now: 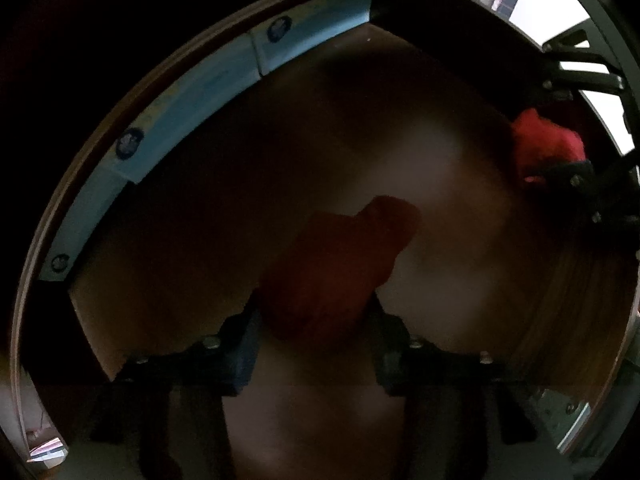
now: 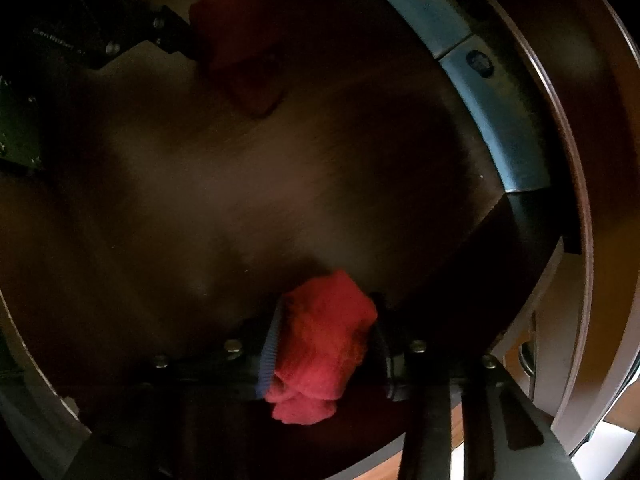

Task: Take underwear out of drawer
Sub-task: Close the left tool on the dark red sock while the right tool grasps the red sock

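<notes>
Both grippers are down inside a dark wooden drawer (image 1: 192,208). My left gripper (image 1: 316,320) is shut on a folded red piece of underwear (image 1: 332,268), just above the drawer bottom. My right gripper (image 2: 324,336) is shut on a second red piece (image 2: 320,344) with a blue ribbed band. The right gripper and its red piece (image 1: 548,144) show at the right of the left wrist view. The left gripper and its red piece (image 2: 240,52) show at the top of the right wrist view.
A pale blue metal bracket (image 1: 168,120) with dark screws lines the drawer's inner wall; it also shows in the right wrist view (image 2: 472,68). The wooden drawer bottom (image 2: 240,184) lies bare between the two grippers. Bright room floor (image 2: 600,436) shows beyond the drawer edge.
</notes>
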Motion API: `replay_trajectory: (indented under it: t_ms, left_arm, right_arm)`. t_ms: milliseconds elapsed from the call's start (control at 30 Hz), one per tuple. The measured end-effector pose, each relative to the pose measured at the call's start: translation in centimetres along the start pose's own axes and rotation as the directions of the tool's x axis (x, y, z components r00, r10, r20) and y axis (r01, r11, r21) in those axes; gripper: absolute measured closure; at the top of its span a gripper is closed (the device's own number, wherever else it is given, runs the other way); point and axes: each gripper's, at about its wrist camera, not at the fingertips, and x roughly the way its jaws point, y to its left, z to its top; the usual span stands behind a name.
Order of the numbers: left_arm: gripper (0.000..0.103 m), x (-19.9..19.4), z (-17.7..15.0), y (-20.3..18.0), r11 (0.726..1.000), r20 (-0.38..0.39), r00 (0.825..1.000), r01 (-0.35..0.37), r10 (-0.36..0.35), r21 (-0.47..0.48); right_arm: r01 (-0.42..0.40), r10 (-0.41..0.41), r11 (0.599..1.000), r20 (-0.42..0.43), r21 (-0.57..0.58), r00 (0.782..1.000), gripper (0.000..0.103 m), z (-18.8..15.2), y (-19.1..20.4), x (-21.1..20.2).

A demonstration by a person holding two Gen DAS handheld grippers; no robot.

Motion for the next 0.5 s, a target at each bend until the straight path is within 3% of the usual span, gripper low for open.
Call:
replay_trajectory:
  t_ms: [167,333,500]
  left_arm:
    - [0.071,0.0,0.2,0.0,1.0,0.015,1.0,-0.015,0.015,0.025]
    - [0.072,-0.2,0.2,0.8,1.0,0.039,0.999,-0.029,0.029,-0.002]
    - [0.072,-1.6,-0.4,2.1,0.997,0.093,0.995,-0.022,0.029,-0.077]
  right_arm:
    - [0.024,-0.024,1.0,0.043,0.018,0.999,0.075,-0.2,0.4,-0.2]
    - [0.008,-0.015,0.998,0.104,0.065,0.994,0.077,0.1,-0.1,-1.5]
    - [-0.06,0.039,0.99,0.167,0.125,0.985,0.077,-0.1,-0.8,-2.6]
